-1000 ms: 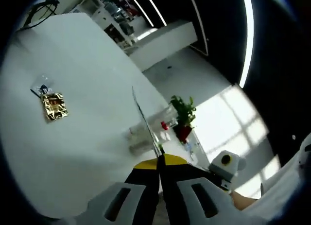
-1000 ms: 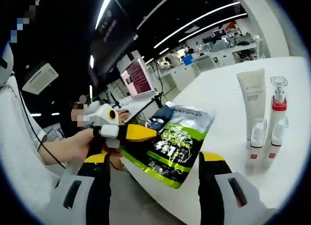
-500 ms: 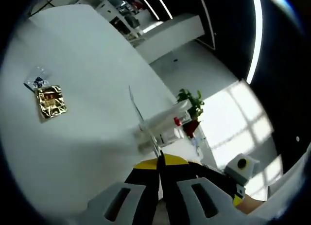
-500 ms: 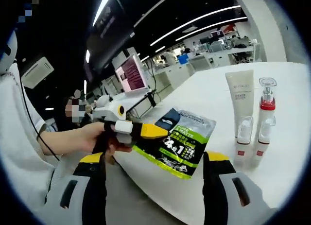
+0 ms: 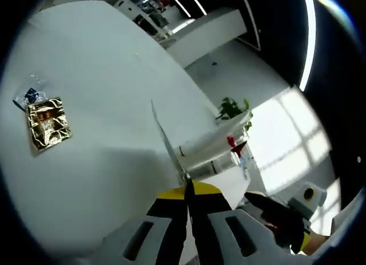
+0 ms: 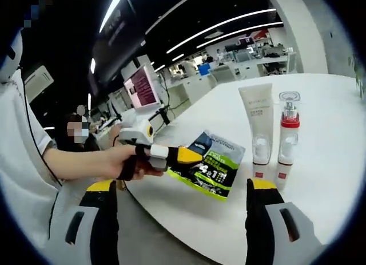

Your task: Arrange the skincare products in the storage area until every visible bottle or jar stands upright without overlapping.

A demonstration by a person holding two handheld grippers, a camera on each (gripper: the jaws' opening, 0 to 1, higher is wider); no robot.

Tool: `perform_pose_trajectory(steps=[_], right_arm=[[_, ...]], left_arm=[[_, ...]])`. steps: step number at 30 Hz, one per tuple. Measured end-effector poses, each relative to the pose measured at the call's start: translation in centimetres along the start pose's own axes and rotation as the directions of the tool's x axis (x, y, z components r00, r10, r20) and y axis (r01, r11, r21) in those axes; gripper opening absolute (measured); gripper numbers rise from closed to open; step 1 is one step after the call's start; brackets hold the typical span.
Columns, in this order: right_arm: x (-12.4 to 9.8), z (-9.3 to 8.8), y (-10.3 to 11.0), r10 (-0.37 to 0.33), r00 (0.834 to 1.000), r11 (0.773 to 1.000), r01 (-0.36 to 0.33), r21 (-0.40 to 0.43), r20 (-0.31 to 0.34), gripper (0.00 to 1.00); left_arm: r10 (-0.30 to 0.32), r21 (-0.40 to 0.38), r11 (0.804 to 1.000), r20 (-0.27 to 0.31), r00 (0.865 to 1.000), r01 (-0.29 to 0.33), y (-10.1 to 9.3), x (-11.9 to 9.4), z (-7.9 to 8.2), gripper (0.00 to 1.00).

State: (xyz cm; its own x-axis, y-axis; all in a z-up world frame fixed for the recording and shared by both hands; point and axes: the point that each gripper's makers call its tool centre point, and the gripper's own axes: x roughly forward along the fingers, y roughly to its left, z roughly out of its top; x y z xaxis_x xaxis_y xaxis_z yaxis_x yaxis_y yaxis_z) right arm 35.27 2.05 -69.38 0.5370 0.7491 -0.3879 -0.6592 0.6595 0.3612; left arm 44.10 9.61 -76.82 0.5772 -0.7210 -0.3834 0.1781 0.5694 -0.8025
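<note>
Left tongs (image 6: 189,156) pinch green sachet (image 6: 210,169) flat, long axis toward tube (image 6: 259,127)

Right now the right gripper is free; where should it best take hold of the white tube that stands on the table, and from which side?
Probably at the mid-body of the white tube, above the small bottles in front of its base. It stands upright on its cap, wide and flat at the top, so the open right gripper should come level from the table edge, with the jaws closing across the thin faces. The red-collared pump bottle stands close beside it, so keep clear of that.

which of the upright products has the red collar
The pump bottle on the right of the group, clear cap on top; the white tube beside it has no red collar.
</note>
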Motion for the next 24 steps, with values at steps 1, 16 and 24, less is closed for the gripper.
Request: perform_pose_trajectory(steps=[1, 16, 24], right_arm=[[-0.2, 0.1, -0.3, -0.008, 1.000, 1.000, 0.008, 0.004, 0.002, 0.95], [-0.8, 0.2, -2.1, -0.084, 0.996, 0.996, 0.083, 0.017, 0.020, 0.97], [-0.7, 0.1, -2.1, -0.086, 0.996, 0.996, 0.086, 0.018, 0.017, 0.95]], left_arm=[[0.004, 0.002, 1.000, -0.002, 1.000, -0.004, 0.2, 0.1, 0.0, 0.00], [0.048, 0.051, 0.998, -0.024, 0.999, -0.046, 1.7, 2.0, -0.2, 0.00], [0.115, 0.122, 0.986, -0.041, 0.992, -0.109, 2.5, 2.8, -0.4, 0.00]])
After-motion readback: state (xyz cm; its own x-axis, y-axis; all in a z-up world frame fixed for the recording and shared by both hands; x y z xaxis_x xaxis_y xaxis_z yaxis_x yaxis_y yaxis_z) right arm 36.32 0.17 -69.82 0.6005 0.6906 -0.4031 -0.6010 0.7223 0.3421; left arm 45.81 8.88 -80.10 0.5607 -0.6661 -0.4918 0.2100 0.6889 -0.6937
